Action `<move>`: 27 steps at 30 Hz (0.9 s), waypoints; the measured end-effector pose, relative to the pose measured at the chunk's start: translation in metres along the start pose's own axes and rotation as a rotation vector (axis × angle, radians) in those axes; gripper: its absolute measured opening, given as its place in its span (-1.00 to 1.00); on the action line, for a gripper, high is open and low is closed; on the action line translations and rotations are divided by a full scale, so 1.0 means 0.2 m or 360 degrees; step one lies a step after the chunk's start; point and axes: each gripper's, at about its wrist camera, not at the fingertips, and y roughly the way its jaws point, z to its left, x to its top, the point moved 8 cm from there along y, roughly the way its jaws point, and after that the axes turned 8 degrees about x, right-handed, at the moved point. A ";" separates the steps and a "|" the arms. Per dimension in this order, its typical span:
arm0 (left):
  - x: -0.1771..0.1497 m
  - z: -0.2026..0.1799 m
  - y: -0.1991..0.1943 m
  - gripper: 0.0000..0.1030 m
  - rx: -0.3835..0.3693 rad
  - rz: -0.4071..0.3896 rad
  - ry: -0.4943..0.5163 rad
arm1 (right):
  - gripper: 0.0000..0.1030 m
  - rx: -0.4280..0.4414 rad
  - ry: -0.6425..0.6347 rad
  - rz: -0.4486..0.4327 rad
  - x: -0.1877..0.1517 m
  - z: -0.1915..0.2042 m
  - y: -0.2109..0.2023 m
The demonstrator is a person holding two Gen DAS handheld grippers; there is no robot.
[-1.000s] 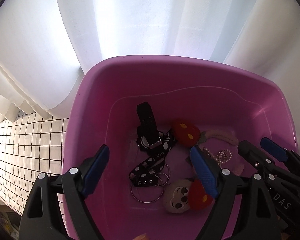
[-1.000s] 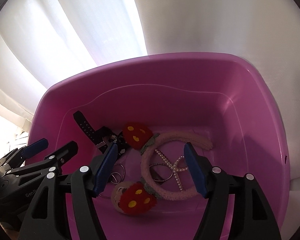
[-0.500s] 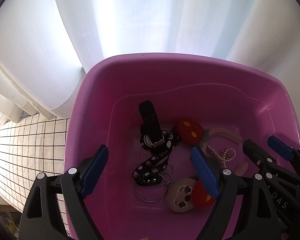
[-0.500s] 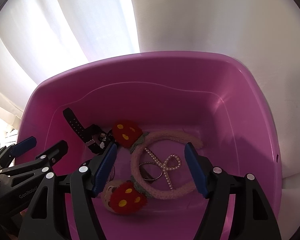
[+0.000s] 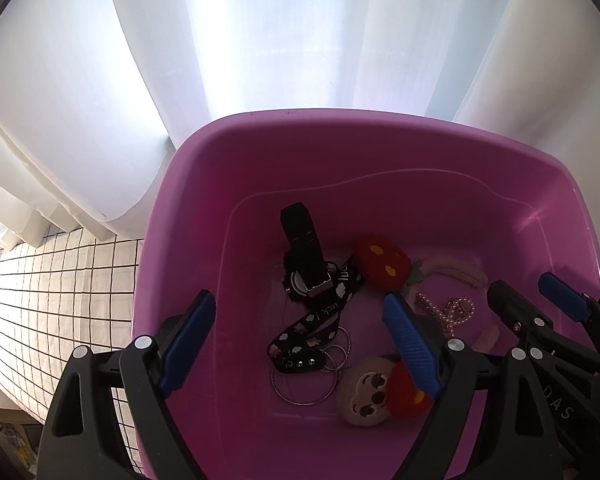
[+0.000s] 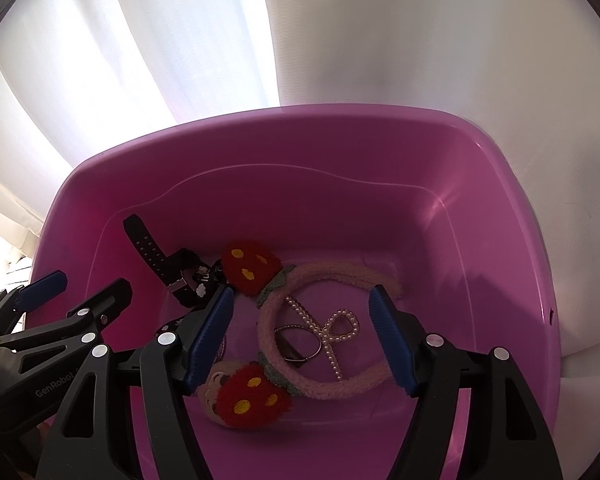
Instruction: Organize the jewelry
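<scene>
Both grippers hung over the pink plastic tub (image 5: 380, 152), and neither had anything in it. The left gripper (image 5: 300, 340) stood with jaws spread wide above the black wristwatch (image 5: 306, 256), whose strap leaned up against the tub's back wall, and the black cloud-print lanyard (image 5: 316, 316) draped under it with its key rings (image 5: 308, 376) at the near end. The right gripper (image 6: 304, 336) was spread just as wide, straddling the fuzzy pink headband (image 6: 324, 384) with its red strawberry pom-poms (image 6: 252, 268); a pearl necklace (image 6: 332, 328) looped inside the band's curve, beside a metal ring (image 6: 300, 344). A round plush face charm (image 5: 364, 396) lay nearest the tongs. Everything sat tangled at the bottom, so this looked like choosing a first pick, with each gripper lined up over its own cluster.
</scene>
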 end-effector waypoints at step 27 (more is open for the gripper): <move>0.02 0.00 -0.03 0.64 -0.0016 -0.0014 -0.0027 | 0.30 -0.0006 0.0006 0.0000 0.00 0.00 0.00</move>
